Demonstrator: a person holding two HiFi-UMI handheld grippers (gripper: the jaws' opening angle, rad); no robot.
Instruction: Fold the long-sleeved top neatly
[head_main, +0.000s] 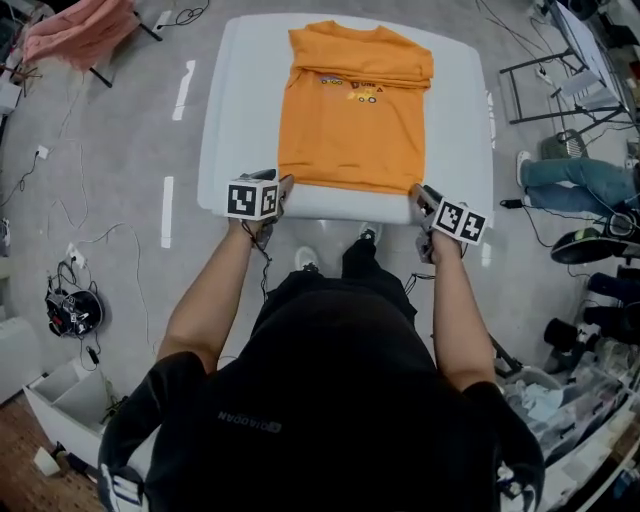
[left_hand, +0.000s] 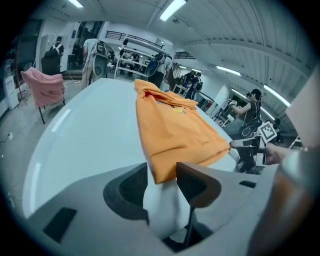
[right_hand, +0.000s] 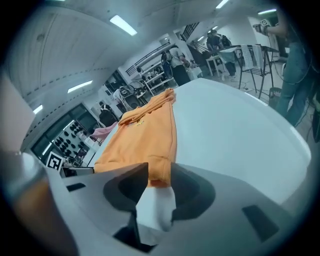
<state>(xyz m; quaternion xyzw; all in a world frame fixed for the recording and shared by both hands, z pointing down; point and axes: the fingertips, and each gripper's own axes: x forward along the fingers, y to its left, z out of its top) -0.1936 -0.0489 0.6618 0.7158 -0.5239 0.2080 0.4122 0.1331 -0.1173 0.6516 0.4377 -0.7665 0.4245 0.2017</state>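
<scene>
Here's the orange long-sleeved fabric top (head_main: 355, 110), folded into a narrow panel and lying flat down the middle of the white rounded worktop (head_main: 235, 110), collar toward the top of the frame and hem at the near edge. My left tool (head_main: 283, 188) sits at the hem's lower left corner, jaws spread wide, that orange corner lying loose between them, not pinched. My right tool (head_main: 420, 195) mirrors it at the lower right corner, jaws parted, the hem corner between them and free.
</scene>
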